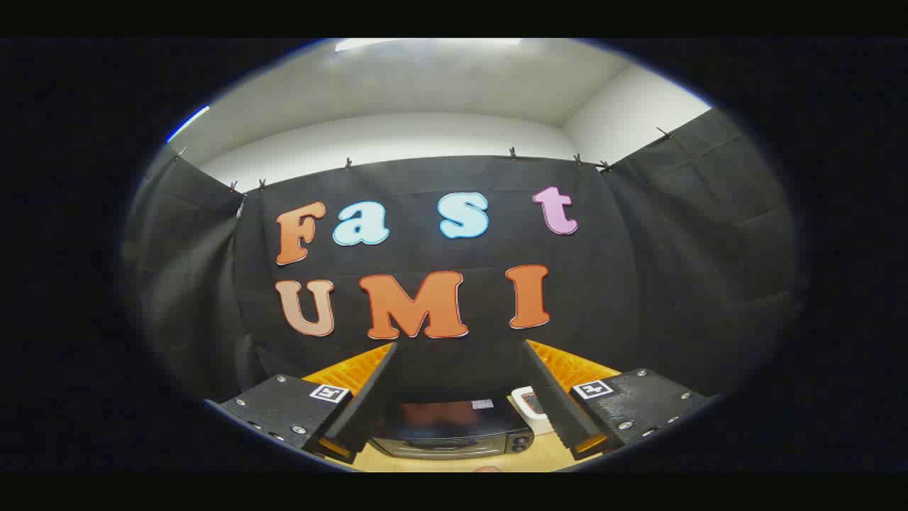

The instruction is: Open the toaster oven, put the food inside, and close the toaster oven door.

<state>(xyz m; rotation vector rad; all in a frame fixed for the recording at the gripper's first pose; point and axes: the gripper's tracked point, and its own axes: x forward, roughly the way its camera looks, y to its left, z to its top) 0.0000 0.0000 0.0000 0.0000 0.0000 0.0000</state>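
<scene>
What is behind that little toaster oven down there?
Behind the toaster oven, seen between the open gripper fingers, hangs the booth's black cloth wall. A small white object stands beside it, partly covered by one finger.

A glossy black-topped, silver-fronted toaster oven (454, 426) sits on a pale tan wooden table (425, 463). At its three o'clock stands a small white object (528, 408), its pattern too blurred to tell.

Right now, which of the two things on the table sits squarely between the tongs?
The dark toaster oven with knobs on its front: it lies beyond the open tongs, framed between their fingers. The small white item stands to its right, partly behind one finger.
</scene>
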